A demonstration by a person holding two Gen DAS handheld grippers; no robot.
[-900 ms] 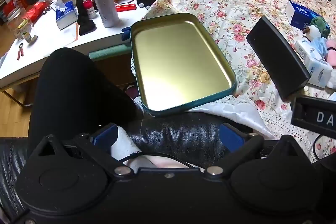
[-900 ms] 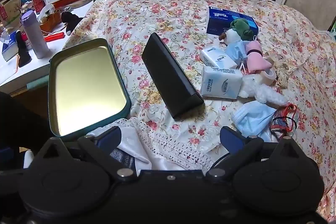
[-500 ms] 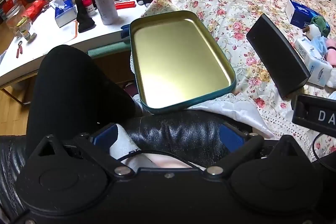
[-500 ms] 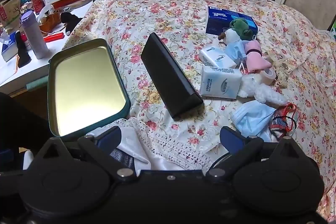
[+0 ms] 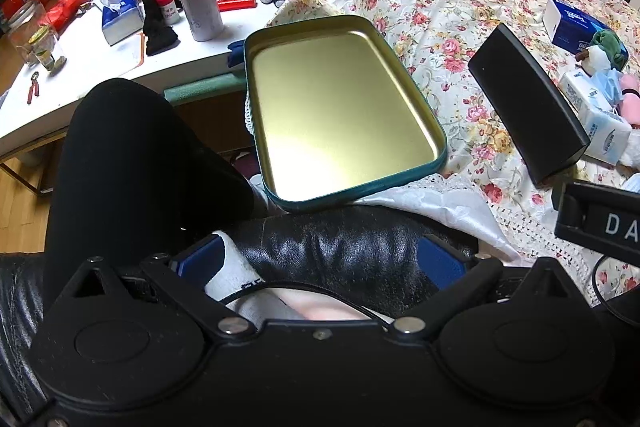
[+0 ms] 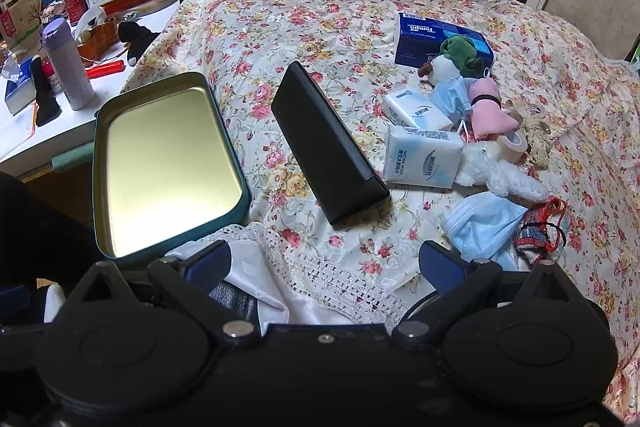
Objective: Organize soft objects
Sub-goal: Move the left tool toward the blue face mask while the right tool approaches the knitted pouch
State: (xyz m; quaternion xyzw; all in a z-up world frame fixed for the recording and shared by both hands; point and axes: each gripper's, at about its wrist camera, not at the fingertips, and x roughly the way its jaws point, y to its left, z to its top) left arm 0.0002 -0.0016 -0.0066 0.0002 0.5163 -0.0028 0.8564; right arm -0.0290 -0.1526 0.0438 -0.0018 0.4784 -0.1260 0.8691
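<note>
A green tin tray [image 5: 362, 189] with a gold inside lies empty at the near-left edge of the flowered bed; in the right wrist view the tray [image 6: 235, 155] is at the left. The soft things are piled on the right: white tissue packs [image 6: 422, 157], a blue face mask [image 6: 480, 223], a white plush [image 6: 500, 173], a pink soft toy [image 6: 486, 111] and a green-hatted plush [image 6: 456, 53]. My left gripper [image 5: 320, 261] is open over a black leather seat, short of the tray. My right gripper [image 6: 324, 263] is open over the lace hem, holding nothing.
A black triangular case [image 6: 328, 143] lies between the tray and the pile. A blue tissue box [image 6: 436, 37], a tape roll [image 6: 514, 143] and a red knitted piece [image 6: 540, 227] are nearby. A person's black-clad leg [image 5: 132, 167] and a cluttered white table [image 5: 100, 67] are on the left.
Both views have barely shifted; the tray sits a touch higher in the left wrist view. Both grippers stay open and nothing on the bed has moved.
</note>
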